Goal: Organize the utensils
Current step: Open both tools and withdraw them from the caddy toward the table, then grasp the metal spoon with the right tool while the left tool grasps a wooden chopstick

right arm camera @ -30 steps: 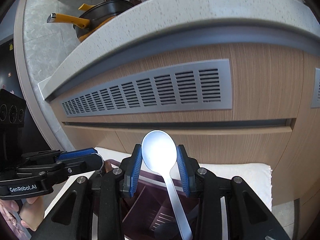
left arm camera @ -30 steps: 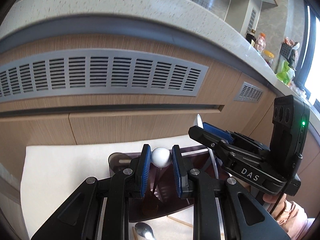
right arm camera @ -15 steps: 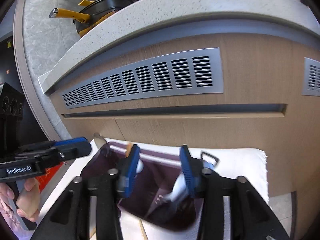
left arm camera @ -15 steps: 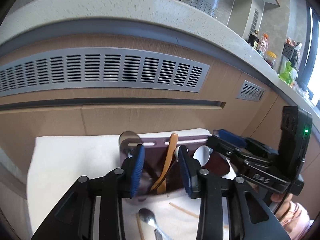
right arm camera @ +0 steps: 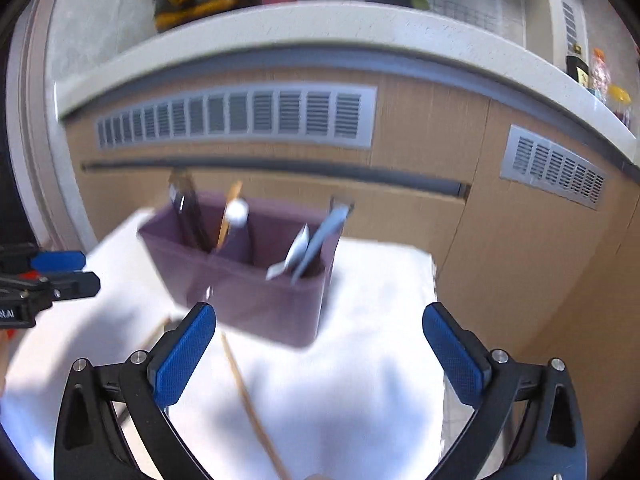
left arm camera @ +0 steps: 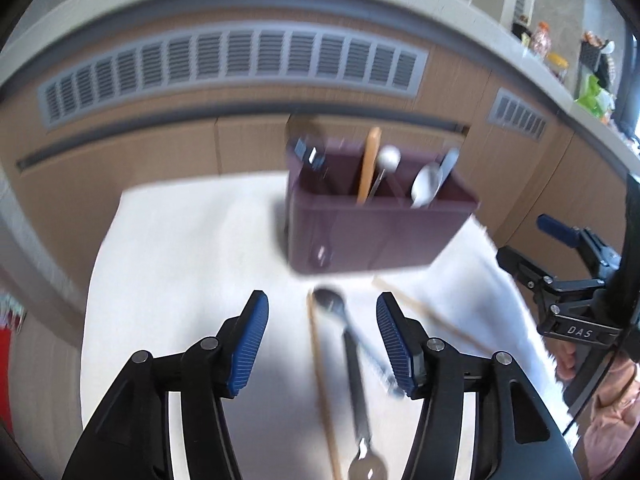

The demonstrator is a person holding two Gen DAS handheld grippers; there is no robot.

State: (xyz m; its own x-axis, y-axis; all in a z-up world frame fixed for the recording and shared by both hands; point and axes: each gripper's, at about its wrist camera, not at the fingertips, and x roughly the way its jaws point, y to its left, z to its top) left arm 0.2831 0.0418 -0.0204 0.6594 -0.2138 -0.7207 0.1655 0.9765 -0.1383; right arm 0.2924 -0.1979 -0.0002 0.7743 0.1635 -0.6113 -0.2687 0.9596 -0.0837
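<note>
Standing on the white cloth (left arm camera: pixel 180 280), purple caddy (left arm camera: pixel 380 236) already stocked with spoons and a wooden spatula (left arm camera: pixel 369 168); one spoon (left arm camera: pixel 344 332) and two chopsticks (left arm camera: pixel 322 384) left loose; left gripper (left arm camera: pixel 320 344) and right gripper (right arm camera: pixel 320 354) released, empty.

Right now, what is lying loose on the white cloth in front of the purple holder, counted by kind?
Thin wooden chopsticks: 2, the second off to the right
Silver metal spoon: 1
Blurred metal piece beside the spoon, kind unclear: 1
Total: 4
</note>
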